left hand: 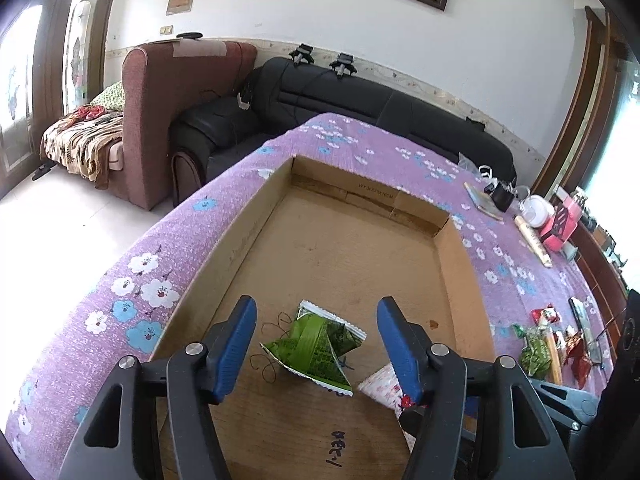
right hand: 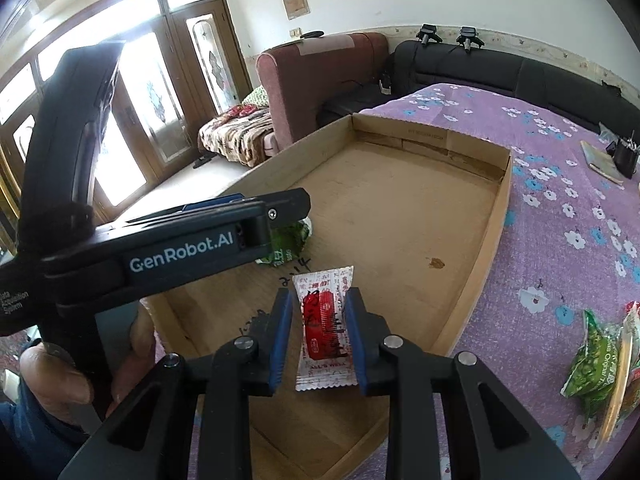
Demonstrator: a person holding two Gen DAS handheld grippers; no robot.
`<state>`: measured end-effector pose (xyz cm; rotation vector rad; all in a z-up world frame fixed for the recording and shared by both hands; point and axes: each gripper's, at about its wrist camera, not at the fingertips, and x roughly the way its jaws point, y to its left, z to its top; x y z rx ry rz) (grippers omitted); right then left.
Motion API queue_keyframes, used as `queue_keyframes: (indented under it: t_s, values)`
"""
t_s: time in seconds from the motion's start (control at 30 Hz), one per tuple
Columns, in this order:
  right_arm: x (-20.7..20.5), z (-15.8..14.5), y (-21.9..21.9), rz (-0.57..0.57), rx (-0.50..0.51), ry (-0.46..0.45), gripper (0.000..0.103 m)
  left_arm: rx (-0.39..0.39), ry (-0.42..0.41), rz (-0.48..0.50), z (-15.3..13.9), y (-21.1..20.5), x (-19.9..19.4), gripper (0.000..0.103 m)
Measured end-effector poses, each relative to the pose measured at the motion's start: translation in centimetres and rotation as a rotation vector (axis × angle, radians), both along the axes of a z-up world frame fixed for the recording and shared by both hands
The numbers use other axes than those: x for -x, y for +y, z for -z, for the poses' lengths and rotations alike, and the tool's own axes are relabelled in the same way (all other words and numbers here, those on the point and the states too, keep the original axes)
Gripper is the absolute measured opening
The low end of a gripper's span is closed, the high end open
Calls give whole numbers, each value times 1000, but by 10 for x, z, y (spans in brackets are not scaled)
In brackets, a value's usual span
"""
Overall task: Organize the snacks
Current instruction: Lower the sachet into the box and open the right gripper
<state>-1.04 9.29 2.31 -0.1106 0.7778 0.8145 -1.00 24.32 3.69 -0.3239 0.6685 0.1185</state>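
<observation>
Our right gripper (right hand: 316, 336) clamps the red-and-white sachet (right hand: 325, 330) above the cardboard tray (right hand: 486, 232); thin film may slip. Our left gripper (left hand: 316, 344), fingers apart, risks snagging the green packet (left hand: 316, 344).

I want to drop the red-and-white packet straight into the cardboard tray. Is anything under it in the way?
Nothing visible blocks it. The right gripper holds the red-and-white packet over bare tray floor; the green packet lies to its left, under the open left gripper.
</observation>
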Motion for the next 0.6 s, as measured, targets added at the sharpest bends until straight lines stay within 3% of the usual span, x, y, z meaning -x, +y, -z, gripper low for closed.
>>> queue_keyframes:
  t_s: [0.3, 0.6]
  values:
    - [1, -8, -6, 49, -2, -25, 26, -5, -27, 0, -4, -1, 1, 67]
    - [1, -18, -12, 67, 1, 35, 31, -23, -28, 4, -3, -6, 0, 67]
